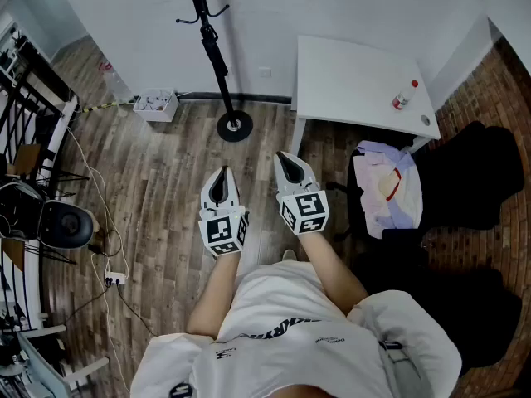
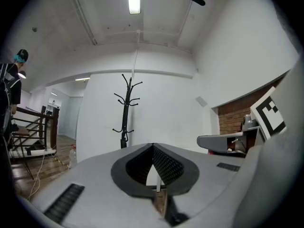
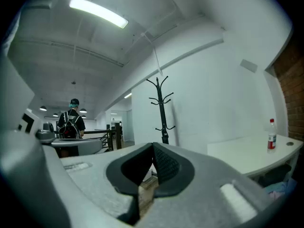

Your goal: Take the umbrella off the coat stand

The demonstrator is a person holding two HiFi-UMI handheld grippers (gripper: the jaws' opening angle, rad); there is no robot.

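Claws both closed tight and empty: left claw (image 1: 221, 175) and right claw (image 1: 284, 160) side by side, level, well short of coat stand (image 1: 226, 89). Dark folded umbrella (image 1: 213, 52) hanging along coat stand's pole, above its round base. White desk (image 1: 348, 81) just right of coat stand, bottle (image 1: 404, 95) on top.

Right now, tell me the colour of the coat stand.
Black; the coat stand shows best in the left gripper view.
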